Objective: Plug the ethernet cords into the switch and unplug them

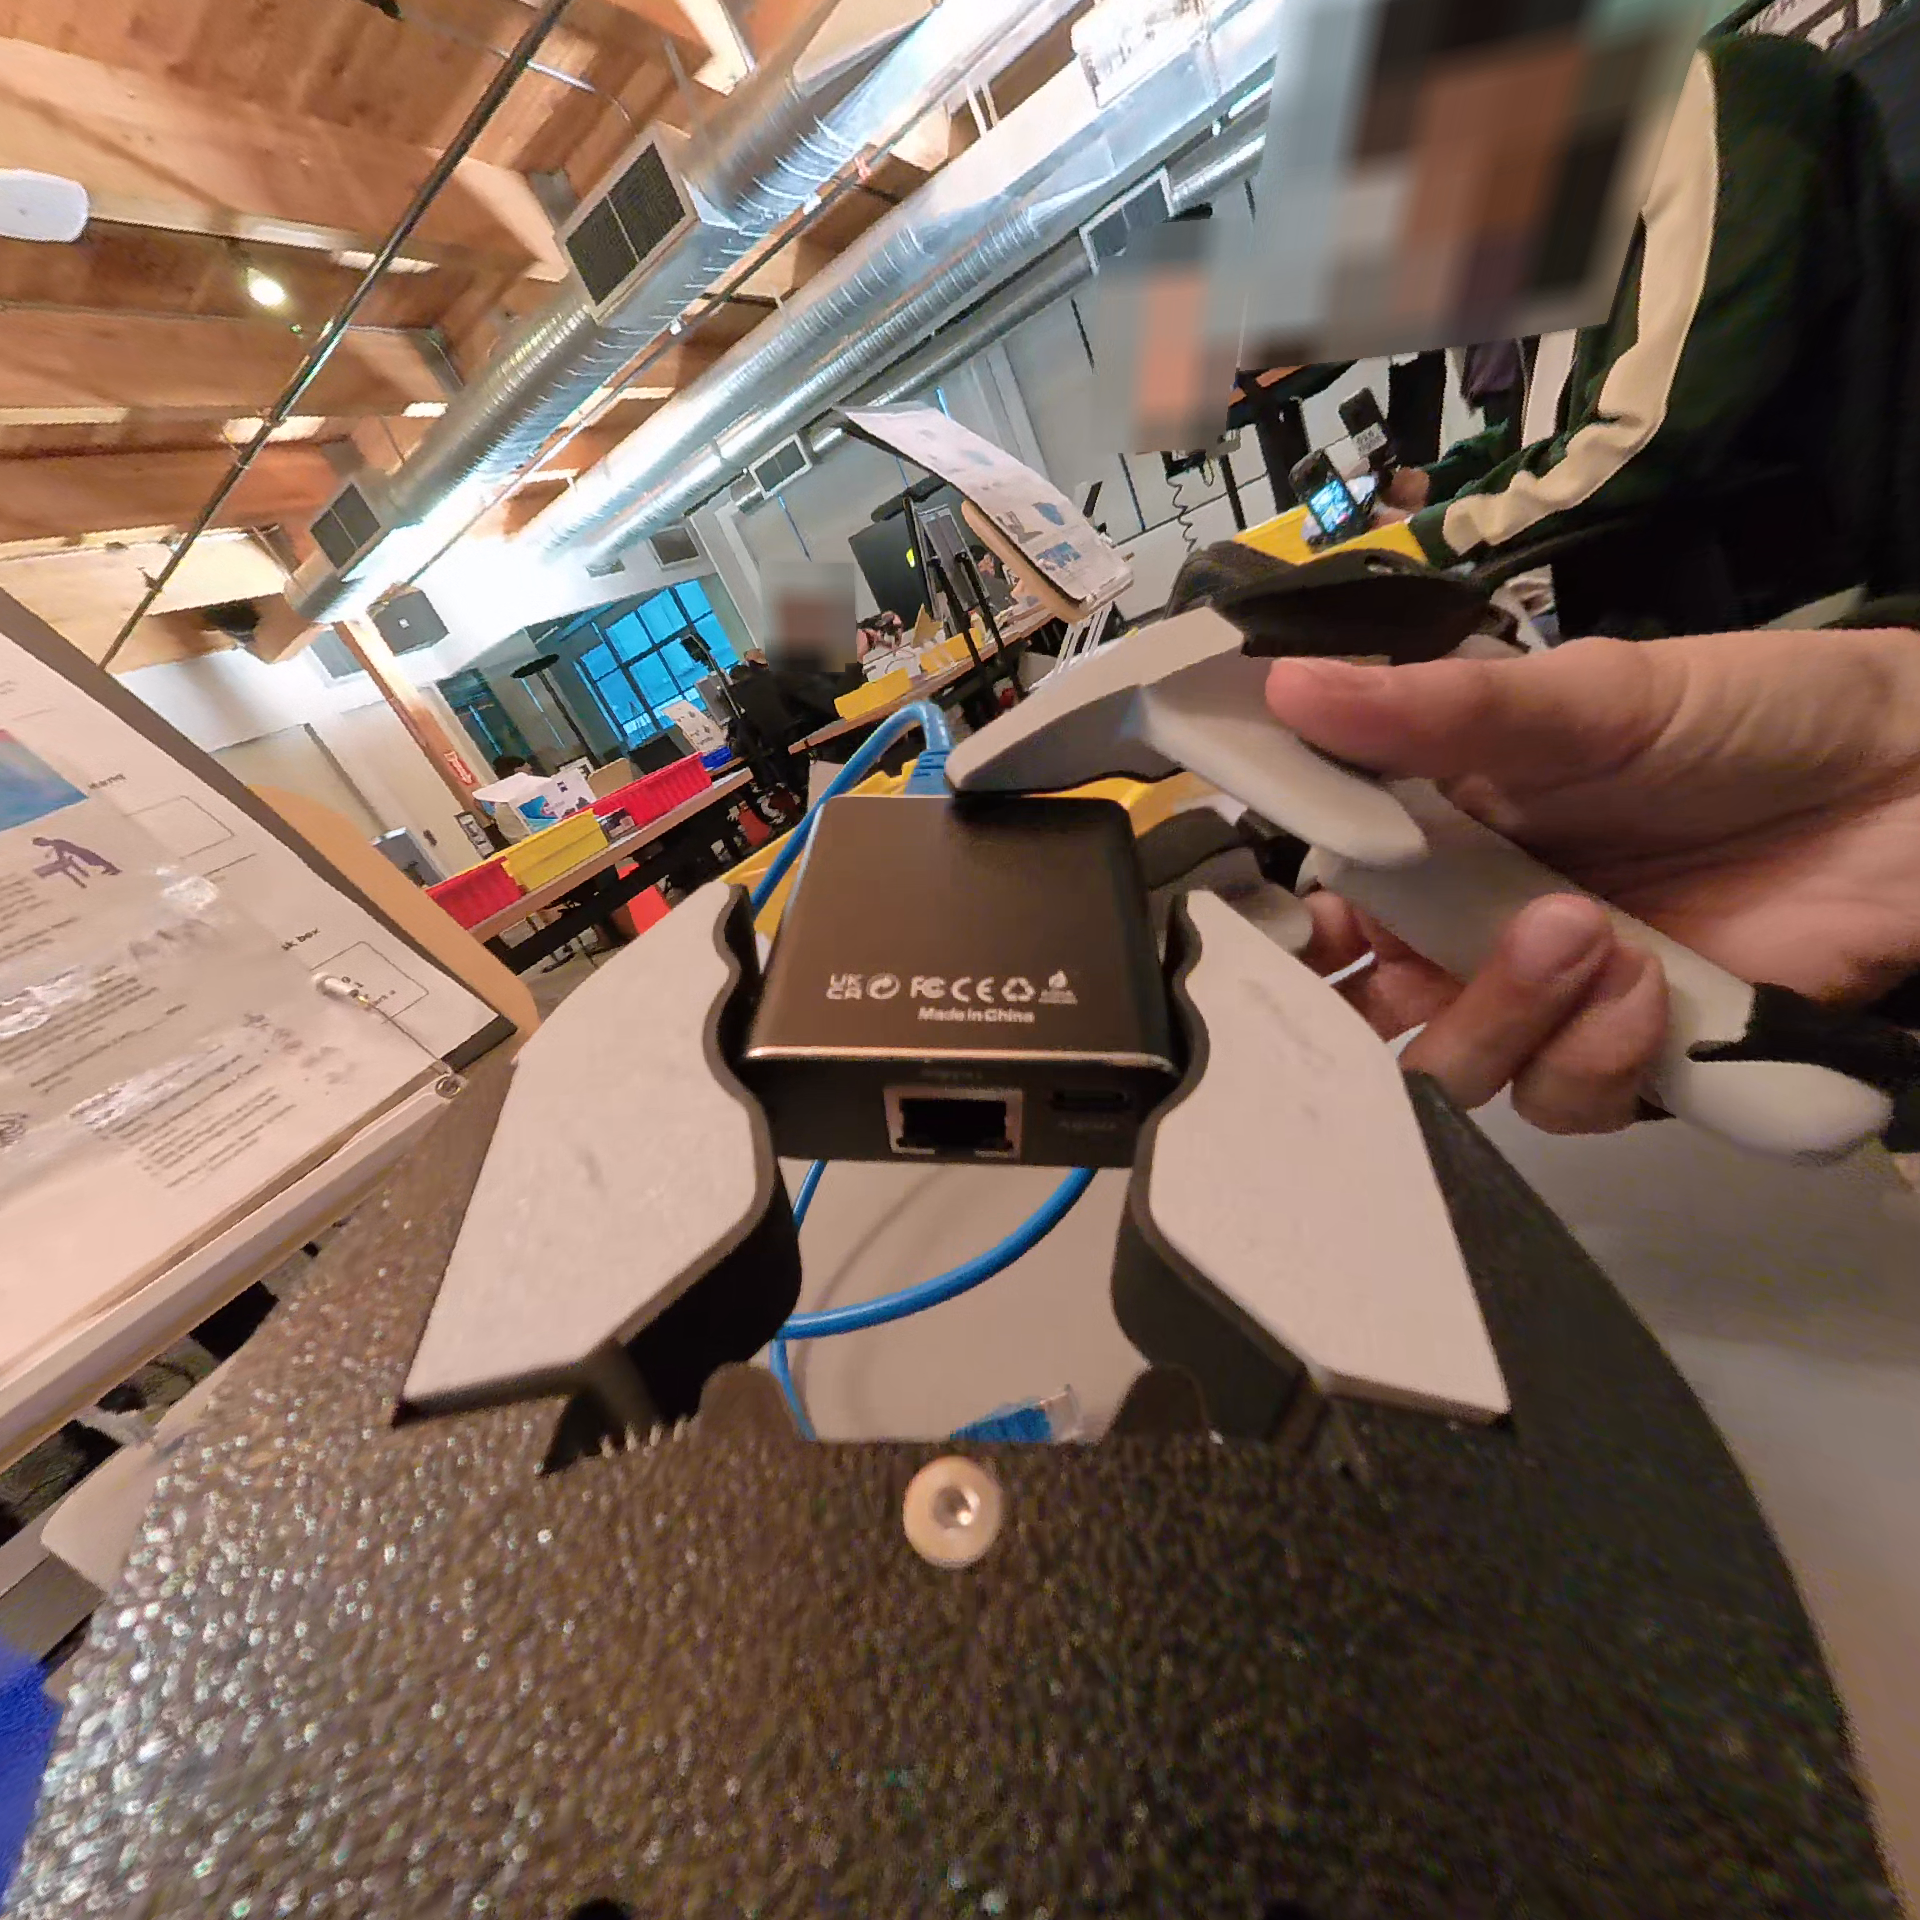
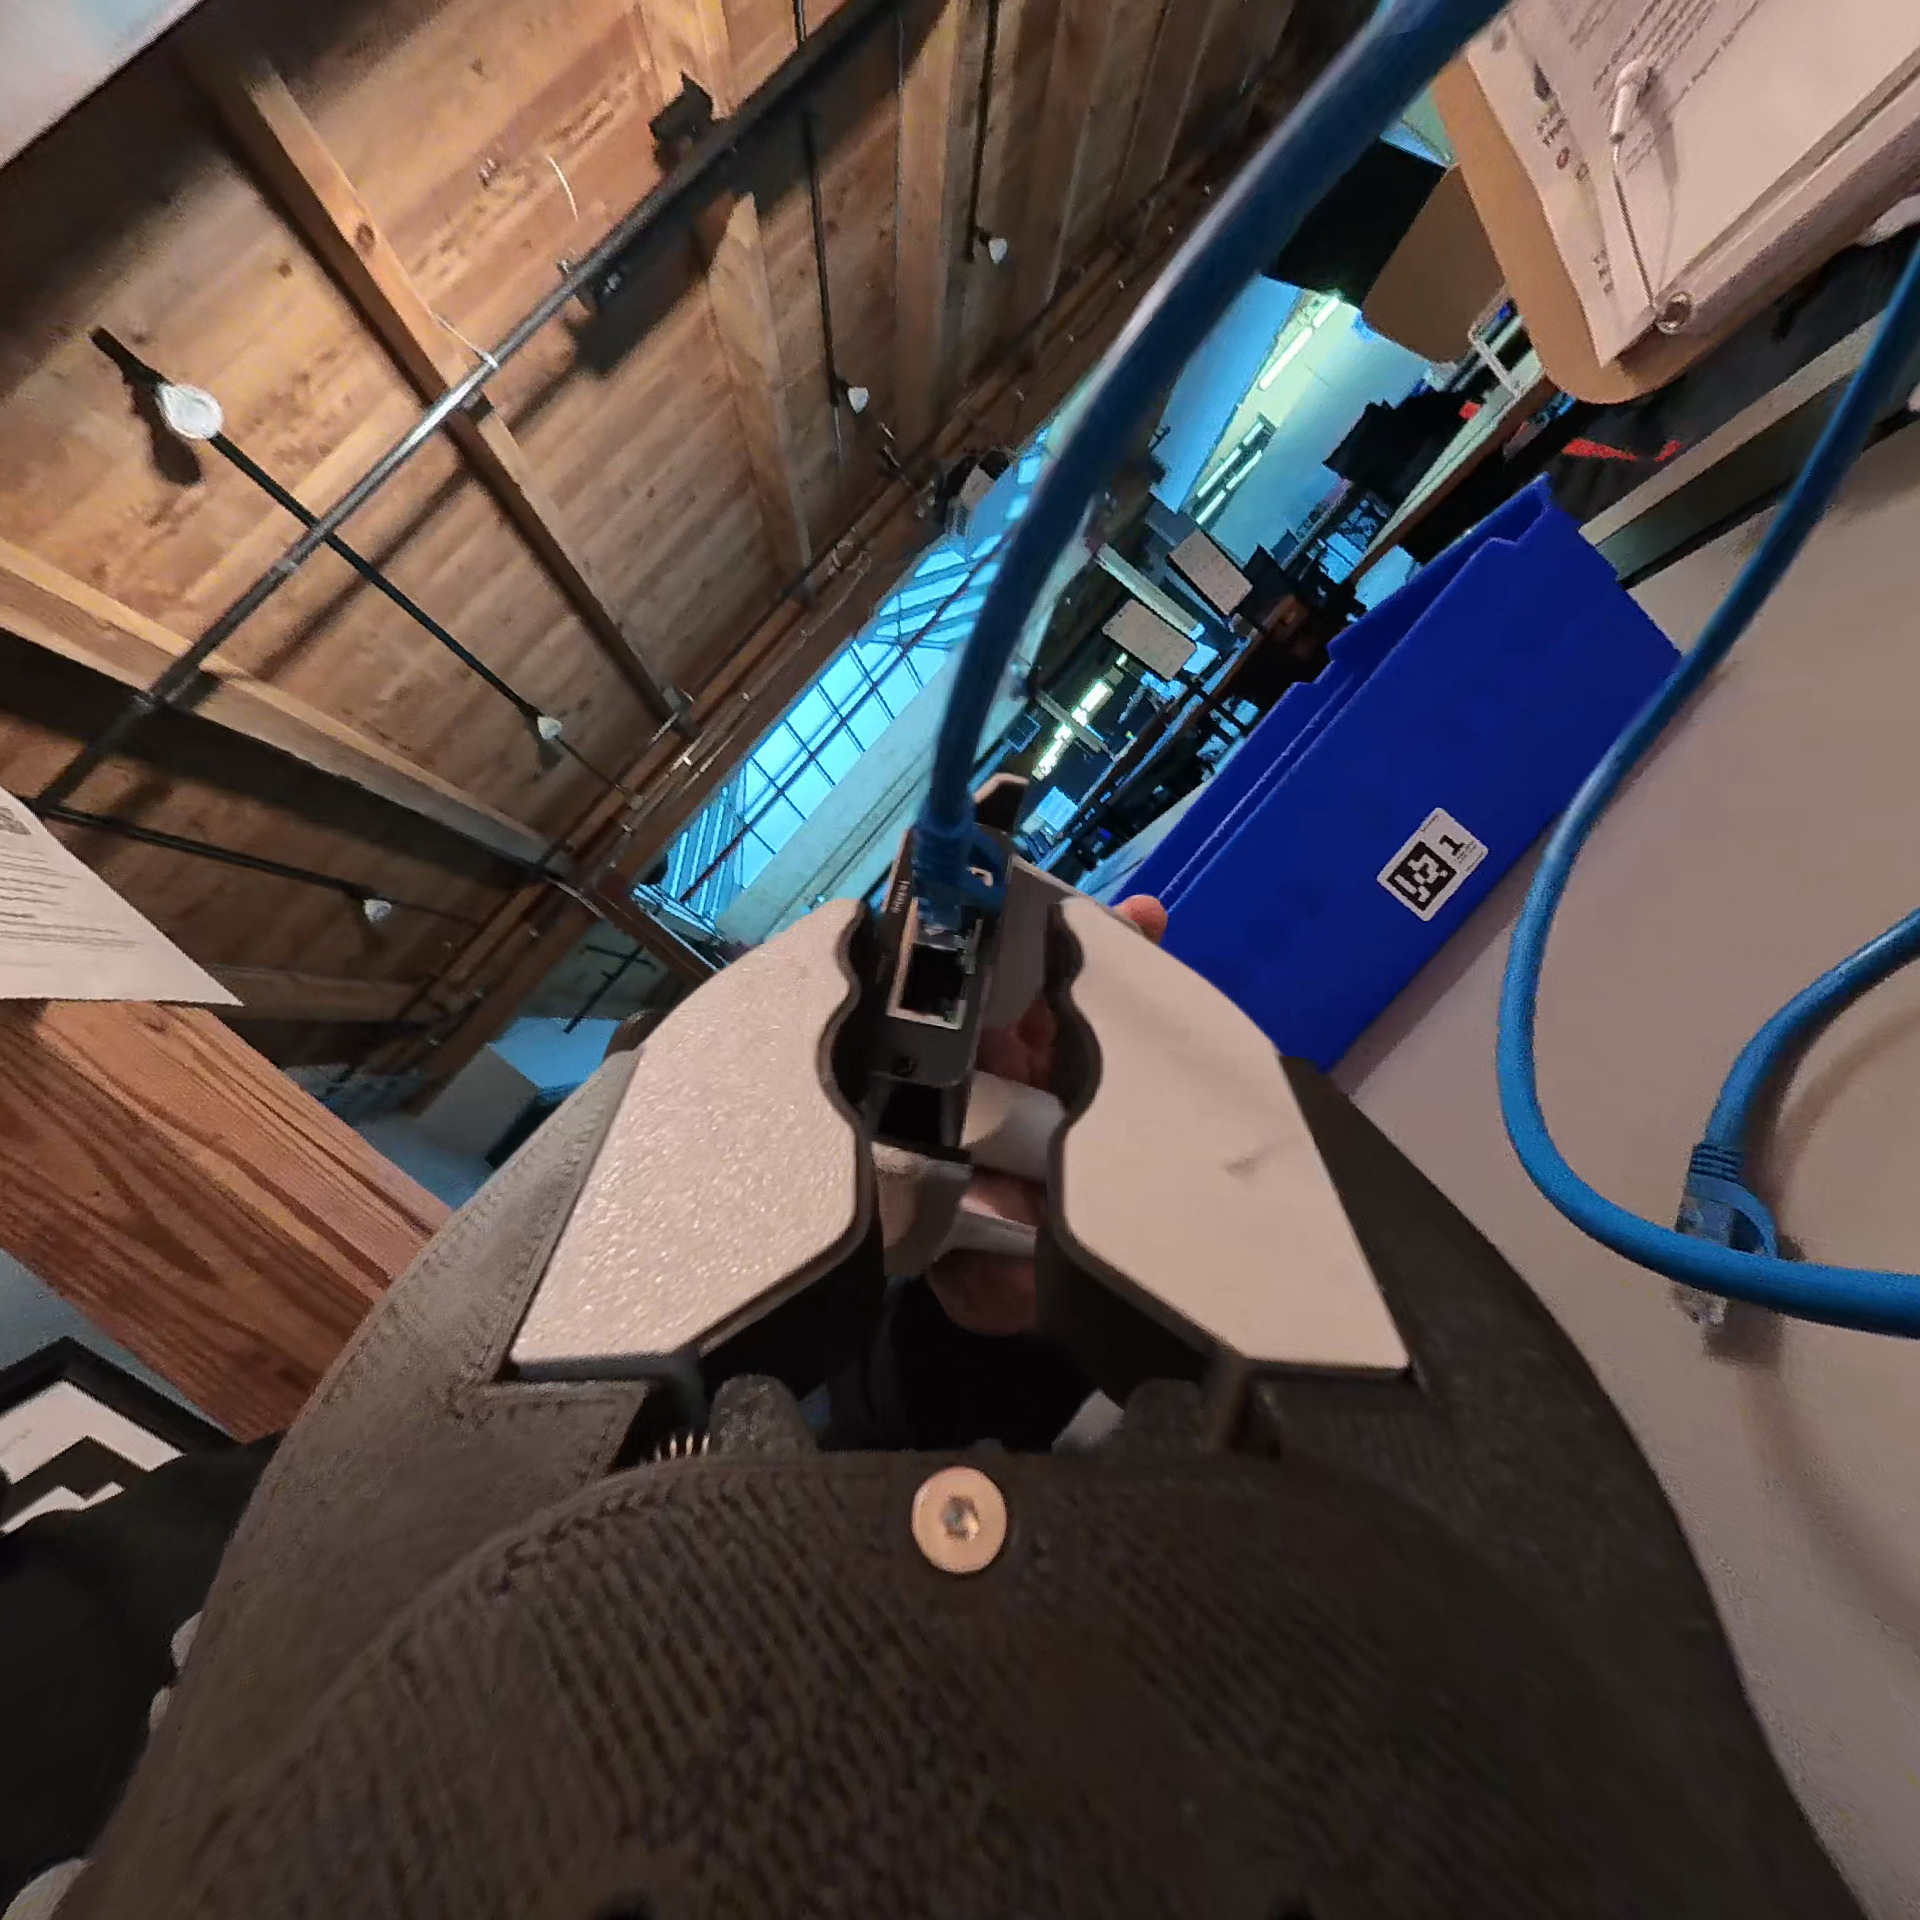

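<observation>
Black switch (image 1: 951,977) clamped in left gripper (image 1: 956,997), right gripper (image 2: 961,1023) fingers narrowed around it, contact unclear, blue cord (image 2: 1013,561) plug half-hidden.

Markings (image 1: 951,995) on switch (image 1: 951,914) — sticker (image 2: 1432,864) on bin (image 2: 1351,935)

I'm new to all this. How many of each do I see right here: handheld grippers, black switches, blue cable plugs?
Grippers: 2, left gripper and right gripper
Black switch: 1
Blue plugs: 2, plugged-in plug and loose plug
Total: 5
</observation>
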`<state>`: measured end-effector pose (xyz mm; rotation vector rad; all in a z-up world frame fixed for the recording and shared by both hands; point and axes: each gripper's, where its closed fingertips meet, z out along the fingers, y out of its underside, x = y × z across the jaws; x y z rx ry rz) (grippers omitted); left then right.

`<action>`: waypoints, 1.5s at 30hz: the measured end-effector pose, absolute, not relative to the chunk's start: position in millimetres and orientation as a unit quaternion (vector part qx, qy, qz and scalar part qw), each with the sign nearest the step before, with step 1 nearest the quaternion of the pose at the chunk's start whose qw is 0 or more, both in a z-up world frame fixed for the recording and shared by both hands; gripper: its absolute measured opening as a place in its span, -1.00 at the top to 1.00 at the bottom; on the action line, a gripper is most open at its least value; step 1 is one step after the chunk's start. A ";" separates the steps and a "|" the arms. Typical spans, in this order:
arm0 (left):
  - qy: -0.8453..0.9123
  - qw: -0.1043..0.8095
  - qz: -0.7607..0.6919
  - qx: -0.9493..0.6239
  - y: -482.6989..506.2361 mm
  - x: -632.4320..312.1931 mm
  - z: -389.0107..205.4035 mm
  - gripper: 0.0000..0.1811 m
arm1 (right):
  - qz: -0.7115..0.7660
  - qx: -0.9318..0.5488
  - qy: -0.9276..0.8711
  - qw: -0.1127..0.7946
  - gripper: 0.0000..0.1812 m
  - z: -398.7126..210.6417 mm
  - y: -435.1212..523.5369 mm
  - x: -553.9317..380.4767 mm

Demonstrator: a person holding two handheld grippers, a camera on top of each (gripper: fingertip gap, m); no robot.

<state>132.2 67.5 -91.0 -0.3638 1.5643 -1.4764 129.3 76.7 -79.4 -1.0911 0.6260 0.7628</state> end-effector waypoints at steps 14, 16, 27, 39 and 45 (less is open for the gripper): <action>0.655 0.518 -0.526 -0.160 69.1 143.7 -104.0 0.18 | 0.322 -0.465 0.334 0.754 0.77 -91.7 73.0 143.7; 0.650 0.516 -0.534 -0.162 67.8 142.4 -101.4 0.18 | 0.326 -0.455 0.330 0.760 0.77 -89.1 71.5 142.6; 0.646 0.507 -0.549 -0.157 63.7 139.0 -99.4 0.18 | 0.314 -0.443 0.331 0.772 0.84 -87.4 68.0 142.7; 0.644 0.559 -0.496 -0.165 60.0 145.0 -105.9 0.18 | 0.318 -0.421 0.344 0.777 0.84 -91.6 65.2 148.8; 0.637 0.561 -0.497 -0.181 59.1 146.3 -105.9 0.18 | 0.320 -0.401 0.355 0.781 0.84 -92.3 64.4 150.5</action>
